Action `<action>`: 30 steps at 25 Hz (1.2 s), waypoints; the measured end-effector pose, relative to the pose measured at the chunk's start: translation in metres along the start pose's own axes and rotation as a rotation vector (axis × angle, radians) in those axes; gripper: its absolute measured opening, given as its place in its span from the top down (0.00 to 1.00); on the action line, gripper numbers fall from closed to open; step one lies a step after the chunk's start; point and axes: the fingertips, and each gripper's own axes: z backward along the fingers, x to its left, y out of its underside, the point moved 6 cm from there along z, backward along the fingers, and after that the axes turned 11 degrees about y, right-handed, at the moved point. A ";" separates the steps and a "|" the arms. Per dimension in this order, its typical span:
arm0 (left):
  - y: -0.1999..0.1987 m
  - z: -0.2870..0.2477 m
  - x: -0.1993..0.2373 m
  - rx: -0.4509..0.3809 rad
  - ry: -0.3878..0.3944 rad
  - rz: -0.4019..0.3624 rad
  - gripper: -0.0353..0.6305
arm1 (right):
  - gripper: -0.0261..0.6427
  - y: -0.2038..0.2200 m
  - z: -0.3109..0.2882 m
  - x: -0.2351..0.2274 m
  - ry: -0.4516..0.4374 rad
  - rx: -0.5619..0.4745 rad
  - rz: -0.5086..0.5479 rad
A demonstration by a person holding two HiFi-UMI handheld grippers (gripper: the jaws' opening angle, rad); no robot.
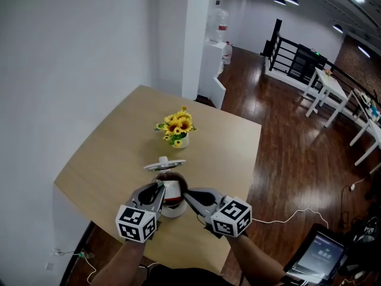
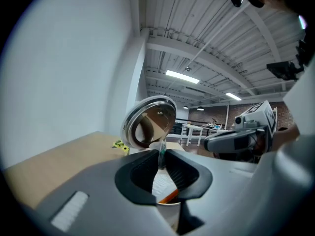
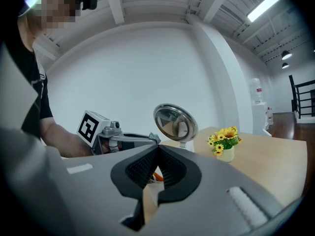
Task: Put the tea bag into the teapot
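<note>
A white teapot stands near the table's front edge, its round metal lid tipped open behind it. Over the dark opening hangs a white tea bag. My left gripper reaches in from the left and is shut on the bag's thin green tag; the bag dangles just below the jaws, with the lid behind. My right gripper is at the pot's right rim with its jaws shut, and I see nothing between them. In the right gripper view the left gripper pinches the green tag before the lid.
A small white vase of yellow flowers stands mid-table behind the pot. The wooden table has its right edge close by, with dark wood floor beyond. A white wall runs along the left. White tables stand far right.
</note>
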 end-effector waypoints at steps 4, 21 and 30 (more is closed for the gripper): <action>0.003 -0.007 0.001 0.062 0.011 -0.023 0.86 | 0.96 0.000 -0.003 -0.002 -0.002 0.005 -0.002; 0.021 -0.022 0.010 0.156 0.010 -0.061 0.80 | 0.96 0.001 -0.001 -0.012 -0.005 0.000 0.009; 0.020 -0.005 0.001 0.111 0.017 -0.048 0.71 | 0.96 -0.002 0.005 -0.014 0.004 -0.014 0.015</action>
